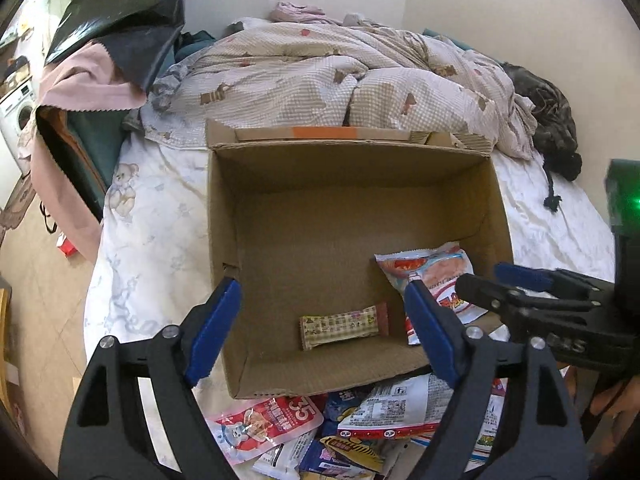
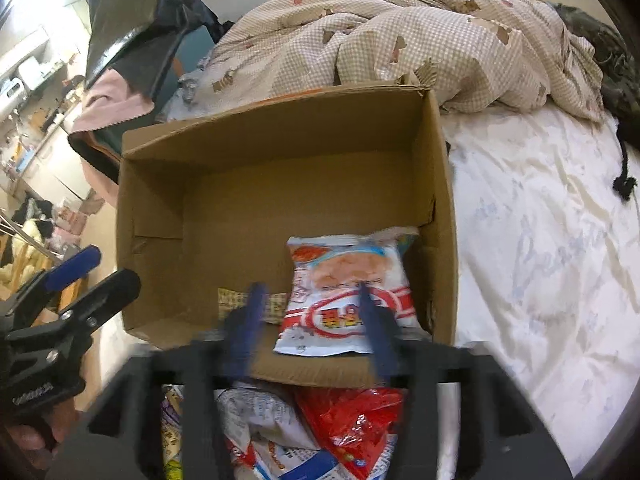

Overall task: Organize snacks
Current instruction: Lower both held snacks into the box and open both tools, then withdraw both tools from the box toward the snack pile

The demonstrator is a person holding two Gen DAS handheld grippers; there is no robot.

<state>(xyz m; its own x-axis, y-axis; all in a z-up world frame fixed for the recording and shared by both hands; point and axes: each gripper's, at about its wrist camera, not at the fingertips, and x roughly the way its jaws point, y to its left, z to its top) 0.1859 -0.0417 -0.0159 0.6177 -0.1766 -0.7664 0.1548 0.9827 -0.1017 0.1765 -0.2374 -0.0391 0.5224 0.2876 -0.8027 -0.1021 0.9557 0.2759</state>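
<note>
An open cardboard box [image 1: 224,220] [image 2: 280,128] stands on the bed. A small checked snack bar [image 1: 344,326] [image 2: 276,304] lies flat on its floor near the front wall. A white and red snack bag [image 1: 432,268] [image 2: 344,280] leans in the near right corner. My left gripper [image 1: 322,286] hovers open above the bar, its blue pads wide apart and touching nothing. My right gripper [image 2: 311,292], blurred, is open over the box's front edge, with the bag lying loose just beyond its pads. Several snack packets [image 1: 360,432] [image 2: 320,432] are heaped in front of the box.
A rumpled checked quilt [image 1: 340,76] fills the bed behind the box. White bear-print sheet [image 1: 148,220] lies bare on both sides. A dark plastic bag [image 1: 120,12] and pink cloth sit at the left, dark clothing [image 1: 552,120] at the right. The floor drops off left.
</note>
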